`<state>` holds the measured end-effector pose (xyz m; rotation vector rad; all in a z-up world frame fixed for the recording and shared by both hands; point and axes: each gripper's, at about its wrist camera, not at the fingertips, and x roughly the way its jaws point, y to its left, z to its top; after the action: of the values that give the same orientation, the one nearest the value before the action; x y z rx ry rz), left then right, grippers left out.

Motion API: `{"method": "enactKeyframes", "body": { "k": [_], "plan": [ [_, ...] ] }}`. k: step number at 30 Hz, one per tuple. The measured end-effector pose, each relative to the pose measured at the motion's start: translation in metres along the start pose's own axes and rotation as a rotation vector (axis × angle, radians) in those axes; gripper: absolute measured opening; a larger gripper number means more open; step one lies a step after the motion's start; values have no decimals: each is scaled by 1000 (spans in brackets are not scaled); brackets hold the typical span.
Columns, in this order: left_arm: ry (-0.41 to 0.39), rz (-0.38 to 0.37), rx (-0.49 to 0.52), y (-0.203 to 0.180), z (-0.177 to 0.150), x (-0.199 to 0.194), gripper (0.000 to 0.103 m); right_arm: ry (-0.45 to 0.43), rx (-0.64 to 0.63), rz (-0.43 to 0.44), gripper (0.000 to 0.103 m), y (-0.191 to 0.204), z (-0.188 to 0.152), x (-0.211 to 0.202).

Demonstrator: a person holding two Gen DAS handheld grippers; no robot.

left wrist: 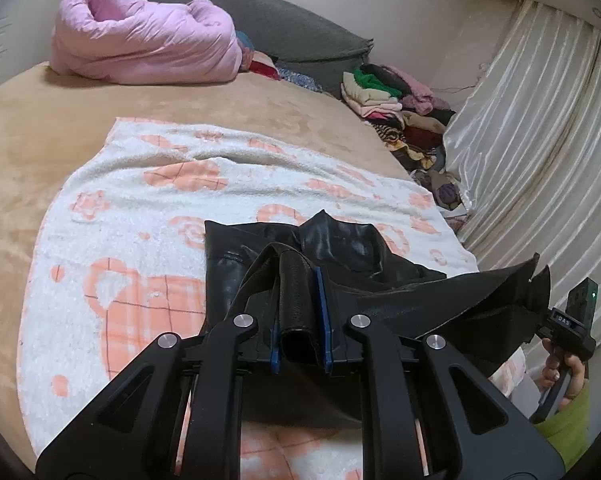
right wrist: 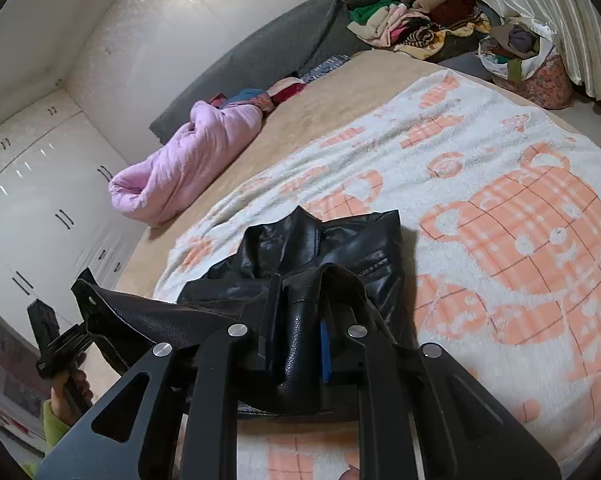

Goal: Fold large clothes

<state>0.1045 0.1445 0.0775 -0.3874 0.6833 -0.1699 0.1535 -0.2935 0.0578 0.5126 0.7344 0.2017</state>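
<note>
Leather jacket (left wrist: 340, 248) lies partly on the bed's towel (left wrist: 140, 200), its hem lifted. Left claw (left wrist: 300, 304) and right claw (right wrist: 300, 320) each pinch a hem fold. Heavy, limp, slippery; grip thick seams.

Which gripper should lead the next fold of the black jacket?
Neither clearly. The left gripper and right gripper each have jaws shut on a bunch of the black leather jacket, the lifted edge spanning them above the bear towel. Likely move them together.
</note>
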Motion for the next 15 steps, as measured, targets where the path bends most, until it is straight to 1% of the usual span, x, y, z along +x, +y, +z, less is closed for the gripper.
{"method": "enactKeyframes", "body": {
  "k": [11,15],
  "plan": [
    [43,31,-5,10,12,31,9,40,5,-49,14,-9,17,38],
    [63,43,-23,17,16,45,11,56,16,-74,16,-14,22,52]
  ]
}}
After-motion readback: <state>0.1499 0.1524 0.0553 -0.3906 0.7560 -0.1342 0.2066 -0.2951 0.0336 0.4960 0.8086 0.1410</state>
